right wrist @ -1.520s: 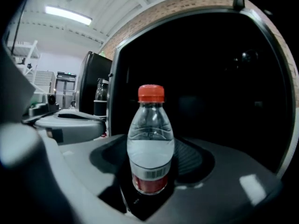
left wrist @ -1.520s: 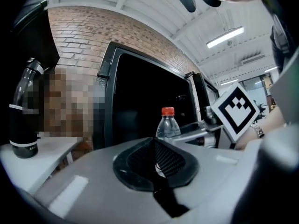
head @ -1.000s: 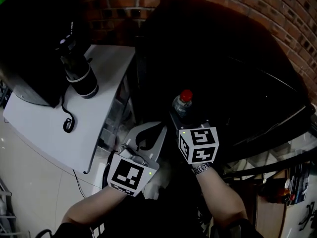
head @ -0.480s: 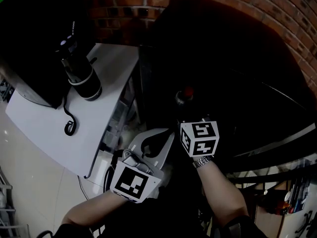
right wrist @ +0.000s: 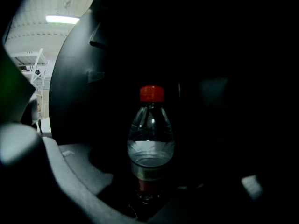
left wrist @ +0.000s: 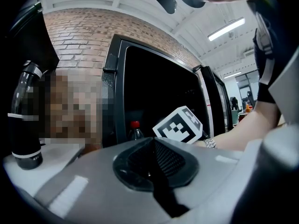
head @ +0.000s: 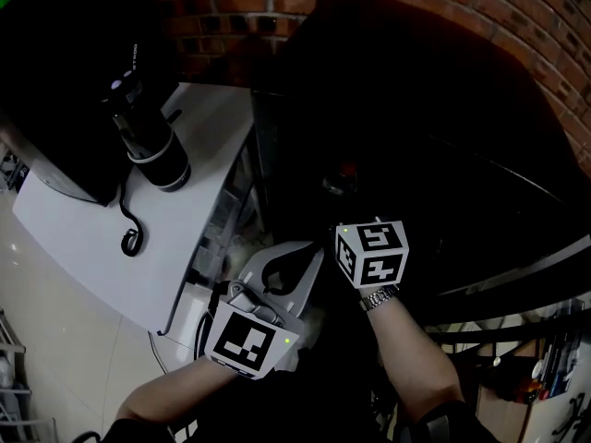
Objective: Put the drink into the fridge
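Note:
The drink is a clear bottle [right wrist: 150, 143] with a red cap, part full of clear liquid. My right gripper [right wrist: 148, 203] is shut on its lower part and holds it upright in the dark inside of the black fridge [head: 416, 109]. In the head view the bottle [head: 340, 181] is dim, just beyond my right gripper [head: 343, 212]. My left gripper [head: 314, 250] hangs shut and empty, low at the fridge's left front. The left gripper view shows its jaws [left wrist: 152, 146] pressed together, with the bottle [left wrist: 135, 129] and the fridge frame [left wrist: 114, 78] ahead.
Left of the fridge stands a white table [head: 83, 238] with a black cylinder with white bands [head: 148, 137] and a black cable [head: 129, 238]. A large black object [head: 55, 81] is at the far left. A brick wall [head: 517, 17] stands behind. Clutter lies at lower right [head: 545, 358].
My right gripper has carried the bottle forward into the fridge's shadow, so it looks much darker now. The left gripper has shifted slightly and stays shut.

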{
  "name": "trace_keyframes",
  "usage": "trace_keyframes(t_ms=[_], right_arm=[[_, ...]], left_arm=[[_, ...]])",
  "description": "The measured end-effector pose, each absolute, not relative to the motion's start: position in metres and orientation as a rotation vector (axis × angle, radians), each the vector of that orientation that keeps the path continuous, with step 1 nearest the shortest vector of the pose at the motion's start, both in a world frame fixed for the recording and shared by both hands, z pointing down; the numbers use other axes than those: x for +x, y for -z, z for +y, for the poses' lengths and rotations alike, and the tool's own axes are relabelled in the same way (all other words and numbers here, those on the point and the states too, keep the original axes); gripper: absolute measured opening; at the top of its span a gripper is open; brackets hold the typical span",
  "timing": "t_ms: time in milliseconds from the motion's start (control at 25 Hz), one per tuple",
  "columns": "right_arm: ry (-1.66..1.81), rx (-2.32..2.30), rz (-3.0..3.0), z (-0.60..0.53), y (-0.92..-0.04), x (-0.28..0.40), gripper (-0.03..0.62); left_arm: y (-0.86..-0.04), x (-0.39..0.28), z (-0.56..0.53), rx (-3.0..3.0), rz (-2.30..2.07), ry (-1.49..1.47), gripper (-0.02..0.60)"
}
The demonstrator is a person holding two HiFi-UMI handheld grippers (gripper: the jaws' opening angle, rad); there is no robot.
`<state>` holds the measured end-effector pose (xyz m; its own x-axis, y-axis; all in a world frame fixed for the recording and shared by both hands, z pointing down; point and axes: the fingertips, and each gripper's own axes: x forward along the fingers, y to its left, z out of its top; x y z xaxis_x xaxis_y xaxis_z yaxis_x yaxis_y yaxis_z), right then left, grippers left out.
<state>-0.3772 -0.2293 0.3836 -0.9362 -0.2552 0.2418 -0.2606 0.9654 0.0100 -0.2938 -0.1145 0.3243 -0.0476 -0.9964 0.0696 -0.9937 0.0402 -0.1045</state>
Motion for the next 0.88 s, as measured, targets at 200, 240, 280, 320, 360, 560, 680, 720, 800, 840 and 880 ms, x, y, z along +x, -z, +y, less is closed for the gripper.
trace_keyframes(t_ms=[200,240,280,320,360,560,680,720,800,840,880], right_arm=[[-0.003,0.392,-2.885,-0.226,-0.373,-0.373,0.311],[-0.001,0.394,-2.889,-0.225,-0.37,-0.371,0.311],[0.001,0.395,-2.892,-0.223,-0.367,-0.367,0.311],[0.002,0.396,-2.895,-0.22,-0.365,-0.363,0.311],[0.003,0.398,-2.899,-0.218,-0.363,-0.359,0.311],[0.002,0.434,-2.925,-0.206,-0.348,-0.323,0.311],[0.006,0.476,-2.94,-0.2,-0.338,-0.296,0.311],[0.006,0.491,-2.944,-0.199,-0.335,-0.287,0.31],[0.001,0.528,-2.951,-0.196,-0.33,-0.267,0.31],[-0.002,0.549,-2.953,-0.195,-0.327,-0.256,0.302],[-0.002,0.57,-2.954,-0.193,-0.325,-0.246,0.292]], left_arm=[[-0.322,-0.29,-0.113,-2.151,2.243,0.186,0.003],[-0.321,-0.289,-0.113,-2.15,2.242,0.181,0.003],[-0.319,-0.288,-0.113,-2.149,2.242,0.174,0.003],[-0.317,-0.287,-0.112,-2.147,2.242,0.166,0.003],[-0.315,-0.285,-0.112,-2.144,2.241,0.156,0.003],[-0.304,-0.272,-0.114,-2.151,2.21,0.115,0.003],[-0.3,-0.26,-0.115,-2.173,2.185,0.092,0.003],[-0.299,-0.255,-0.116,-2.181,2.176,0.086,0.003],[-0.297,-0.244,-0.117,-2.202,2.153,0.079,0.003],[-0.297,-0.238,-0.118,-2.215,2.138,0.077,0.003],[-0.296,-0.231,-0.118,-2.231,2.122,0.076,0.003]])
